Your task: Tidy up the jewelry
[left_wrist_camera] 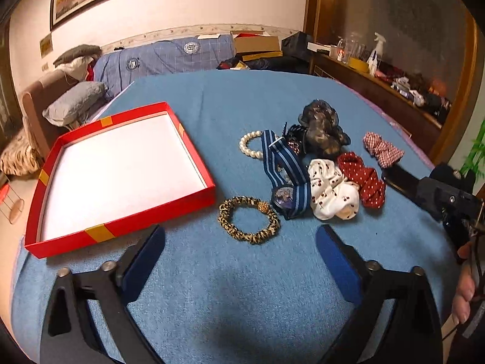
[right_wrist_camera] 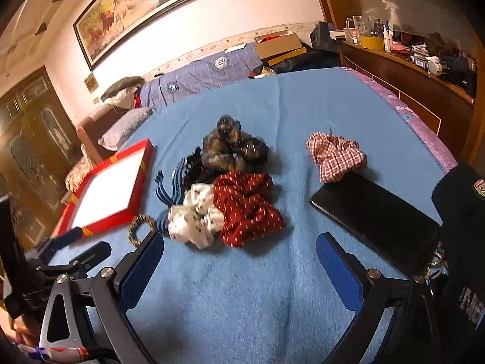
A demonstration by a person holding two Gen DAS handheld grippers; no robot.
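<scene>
A shallow red box point(left_wrist_camera: 119, 221) with a white inside lies empty at the left; it also shows in the right wrist view point(right_wrist_camera: 130, 204). A leopard-print bracelet point(left_wrist_camera: 248, 219) lies just ahead of my open, empty left gripper point(left_wrist_camera: 239, 242). Behind it are a pearl bracelet point(left_wrist_camera: 250, 145), a blue striped ribbon point(left_wrist_camera: 283, 163), a white cherry scrunchie point(left_wrist_camera: 332, 189), a red dotted scrunchie point(right_wrist_camera: 247, 209), a dark sheer scrunchie point(right_wrist_camera: 233, 147) and a red checked scrunchie point(right_wrist_camera: 336, 154). My right gripper point(right_wrist_camera: 239, 242) is open and empty, just short of the white and red scrunchies.
Everything lies on a blue cloth point(left_wrist_camera: 242, 288) over a bed or table. A black phone point(right_wrist_camera: 376, 215) lies at the right by the checked scrunchie. A wooden shelf point(right_wrist_camera: 424, 72) with bottles runs along the right. A sofa with pillows point(left_wrist_camera: 75, 106) stands behind left.
</scene>
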